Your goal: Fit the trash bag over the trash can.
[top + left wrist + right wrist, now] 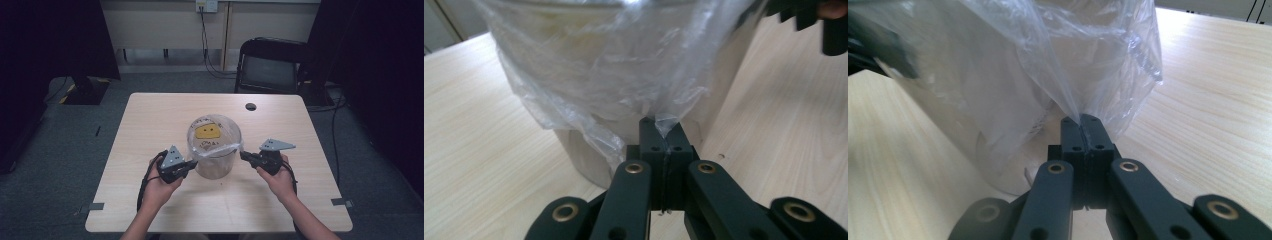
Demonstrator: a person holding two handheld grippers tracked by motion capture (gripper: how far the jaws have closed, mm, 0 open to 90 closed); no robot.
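Note:
A pale round bin (215, 162) stands in the middle of the table, lined with a clear plastic bag (226, 148) whose rim drapes over its edge. Inside it lies something yellow (208, 132). My left gripper (192, 164) is at the bin's left side, shut on the bag's film (664, 125). At the bin's right side my right gripper (243, 155) pinches the bag's film (1075, 112) too. In the left gripper view the bag (604, 75) hangs over the bin's wall (724, 85); the right gripper (819, 22) shows at the top right.
The light wooden table (150, 120) has a dark round hole (250, 106) near its far edge. A black chair (270, 65) stands behind the table. Cables (207, 45) hang from a wall socket at the back. Dark equipment flanks both sides.

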